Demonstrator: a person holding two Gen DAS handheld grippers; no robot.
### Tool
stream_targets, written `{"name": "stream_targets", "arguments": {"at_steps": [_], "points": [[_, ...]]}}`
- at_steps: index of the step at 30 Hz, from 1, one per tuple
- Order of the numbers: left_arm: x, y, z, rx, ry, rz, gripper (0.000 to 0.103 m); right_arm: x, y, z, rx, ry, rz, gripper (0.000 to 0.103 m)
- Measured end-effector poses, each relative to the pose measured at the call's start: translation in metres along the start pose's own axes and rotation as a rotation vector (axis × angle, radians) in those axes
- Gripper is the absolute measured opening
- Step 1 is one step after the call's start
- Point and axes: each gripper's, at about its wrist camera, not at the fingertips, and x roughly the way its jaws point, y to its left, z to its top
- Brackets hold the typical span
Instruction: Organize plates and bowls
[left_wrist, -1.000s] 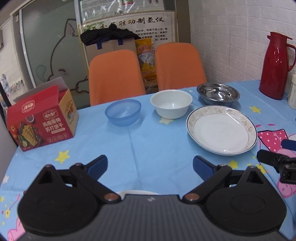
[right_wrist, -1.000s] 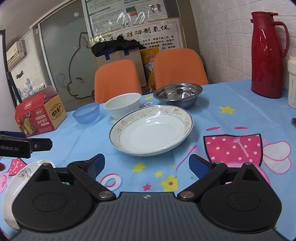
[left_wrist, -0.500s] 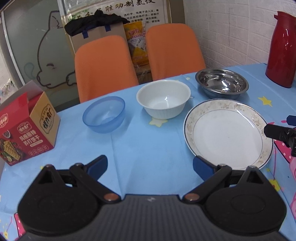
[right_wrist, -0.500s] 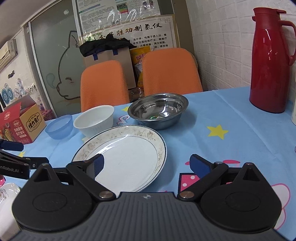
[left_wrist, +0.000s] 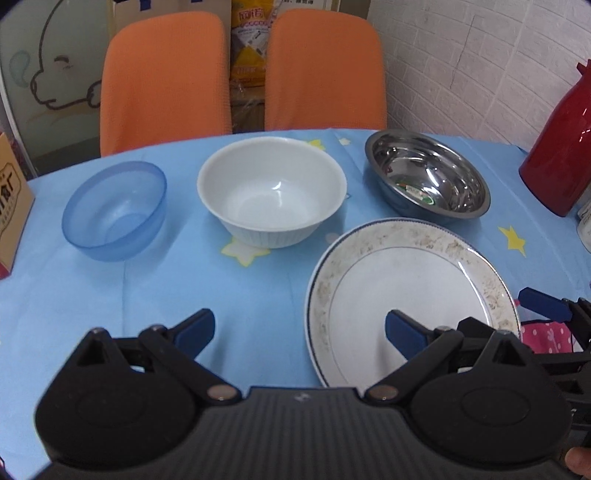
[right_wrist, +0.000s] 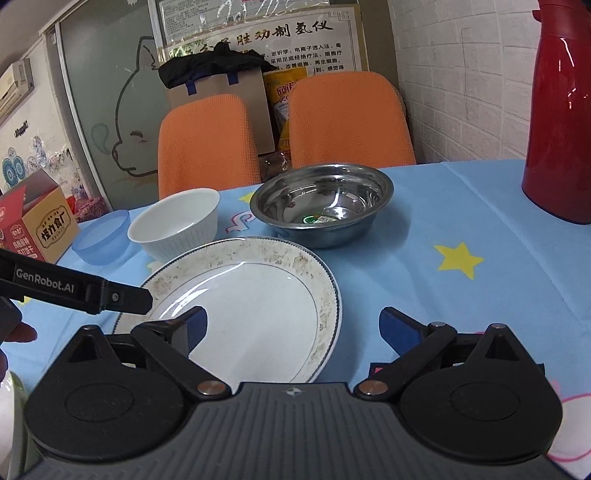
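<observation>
- Two orange chairs (left_wrist: 243, 70) stand at twelve o'clock behind the tabletop (left_wrist: 258, 295), blue cloth with stars; white brick wall (right_wrist: 461, 74) at two o'clock
- Left claw (left_wrist: 299, 328) and right claw (right_wrist: 291, 325) both gape wide, holding nothing
- Plate (left_wrist: 410, 295) at three o'clock; blue bowl (left_wrist: 114, 210), white bowl (left_wrist: 273, 188), steel bowl (left_wrist: 428, 177) ranged beyond; red flask (right_wrist: 561, 110) far right

An office break room — orange chairs (right_wrist: 208, 144), a framed Chinese notice (right_wrist: 258, 37), frosted glass partition (right_wrist: 107, 110), cartoon tablecloth (right_wrist: 461, 236).
</observation>
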Motion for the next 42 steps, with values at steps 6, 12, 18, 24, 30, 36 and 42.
{"name": "stream_targets", "arguments": {"at_steps": [6,12,18,24,30,36,42], "points": [[0.015,-0.002,-0.002,0.003,0.027,0.008,0.098,0.022,0.002,-0.005,-0.007,0.066,-0.007,0.103],[0.025,-0.003,-0.005,-0.001,0.049,0.029,0.098,0.024,0.005,-0.008,-0.037,0.057,-0.015,0.103],[0.026,-0.007,-0.005,0.005,0.035,0.044,0.098,0.026,0.008,-0.01,-0.059,0.041,-0.024,0.103],[0.023,-0.011,-0.009,-0.006,0.01,0.052,0.094,0.028,0.013,-0.01,-0.091,0.056,-0.045,0.103],[0.014,-0.027,-0.01,0.023,-0.005,-0.01,0.047,0.024,0.024,-0.014,-0.117,0.042,-0.013,0.103],[0.007,-0.033,-0.012,0.004,0.007,0.009,0.038,0.016,0.023,-0.014,-0.065,0.038,-0.039,0.103],[-0.009,-0.031,-0.02,0.012,-0.021,-0.002,0.037,-0.003,0.033,-0.018,-0.05,-0.003,-0.043,0.103]]}}
